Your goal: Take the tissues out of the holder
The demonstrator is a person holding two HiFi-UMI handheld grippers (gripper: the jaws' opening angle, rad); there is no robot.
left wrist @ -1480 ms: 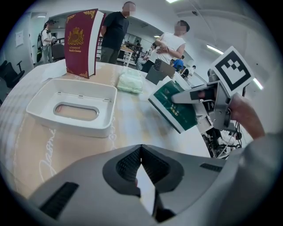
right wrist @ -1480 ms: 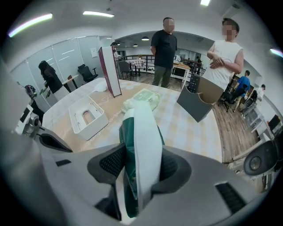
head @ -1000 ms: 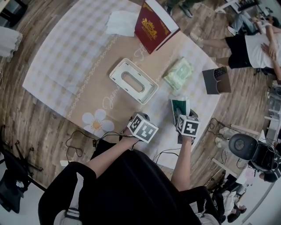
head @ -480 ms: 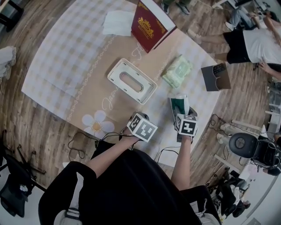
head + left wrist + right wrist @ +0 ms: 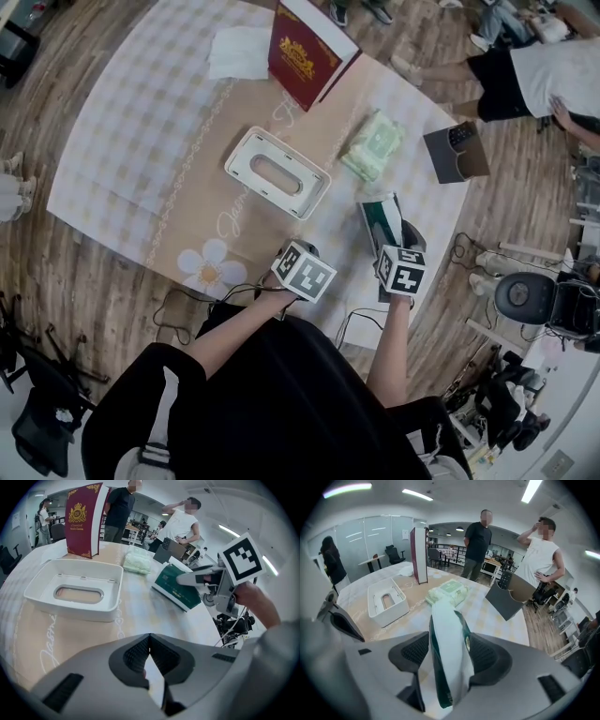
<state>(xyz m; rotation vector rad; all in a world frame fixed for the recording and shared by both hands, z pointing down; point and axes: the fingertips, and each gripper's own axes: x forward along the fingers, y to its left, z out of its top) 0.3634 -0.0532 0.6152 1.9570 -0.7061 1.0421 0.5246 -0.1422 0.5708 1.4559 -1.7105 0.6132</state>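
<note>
OK, your R gripper (image 5: 449, 654) has the dark green tissue pack (image 5: 379, 221) between its jaws, and those jaws have just been opening. They stand wide now. The pack touches the right-side pad (image 5: 487, 657), and the left-side pad (image 5: 410, 652) looks just clear of it, so no squeeze on it.

The pack stands on its thin edge. Its long axis runs near-to-far, straight out along the jaws, w/ the far end leaning a bit left. That far end points at the pale green tissue pack (image 5: 373, 147), which lies flat just beyond it, toward the far right of the table (image 5: 141, 122). The near end sits between the pads. The pack is low over the cloth, but you can't tell whether its lower edge touches.

Your L gripper (image 5: 150, 637) is at the near edge, just left of the R one. Its jaws are closed tip to tip w/ nothing in them.

The holder (image 5: 70, 609) lies mid-table, left of both packs and apart from them. Its open side is up, and the oval slot in its floor shows cloth thru it. Its long axis runs far-left to near-right. A red box (image 5: 300, 54) stands upright beyond it on the far side.
</note>
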